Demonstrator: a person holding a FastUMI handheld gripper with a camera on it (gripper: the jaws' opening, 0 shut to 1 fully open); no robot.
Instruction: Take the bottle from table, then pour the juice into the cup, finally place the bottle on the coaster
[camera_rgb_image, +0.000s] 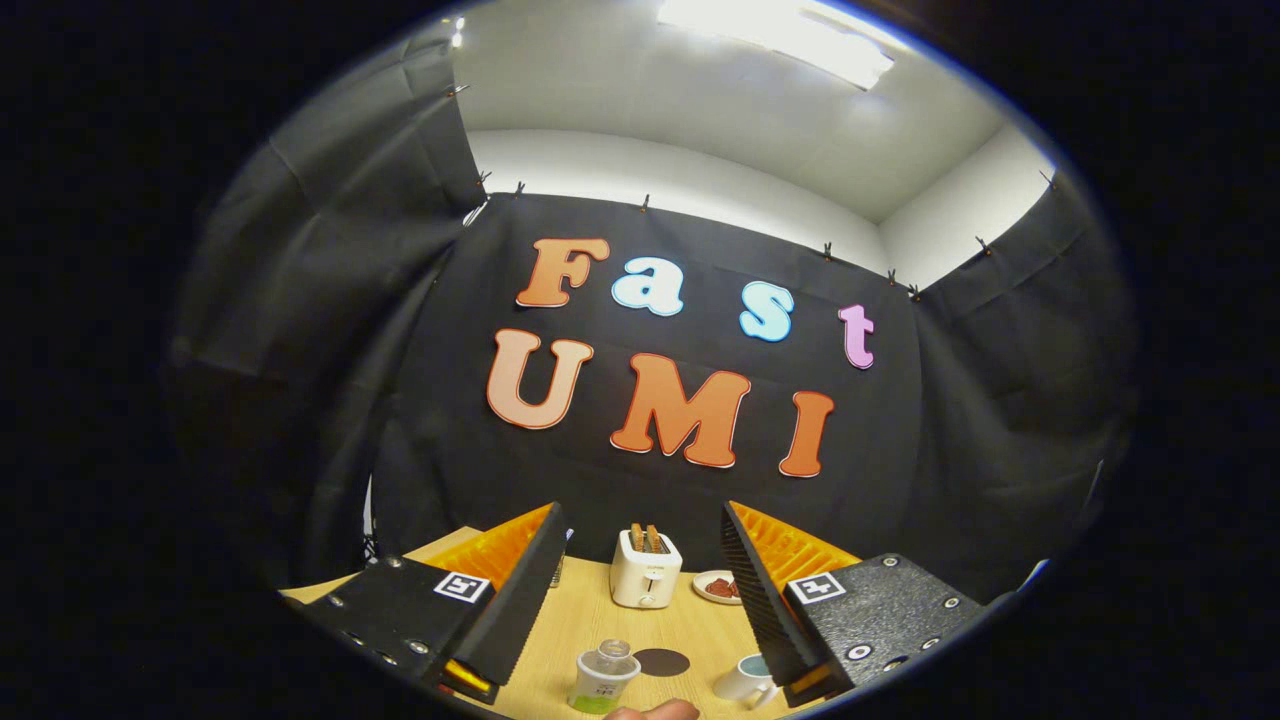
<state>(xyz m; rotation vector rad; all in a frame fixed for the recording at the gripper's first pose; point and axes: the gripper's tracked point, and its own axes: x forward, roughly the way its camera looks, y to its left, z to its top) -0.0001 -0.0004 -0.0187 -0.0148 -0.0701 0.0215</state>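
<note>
Your gripper (640, 590) is spread wide and holds nothing. The bottle (603, 677) stands low in the frame, between and below the fingertips, beside a fingertip (655, 711) at the bottom edge. Dip down and centre the body between the pads before closing. The coaster (661, 661) lies just right of it, the cup (745, 679) by the right finger. Beyond them, toaster (645, 569) and small plate (716, 586) leave open table (590, 610).
</note>
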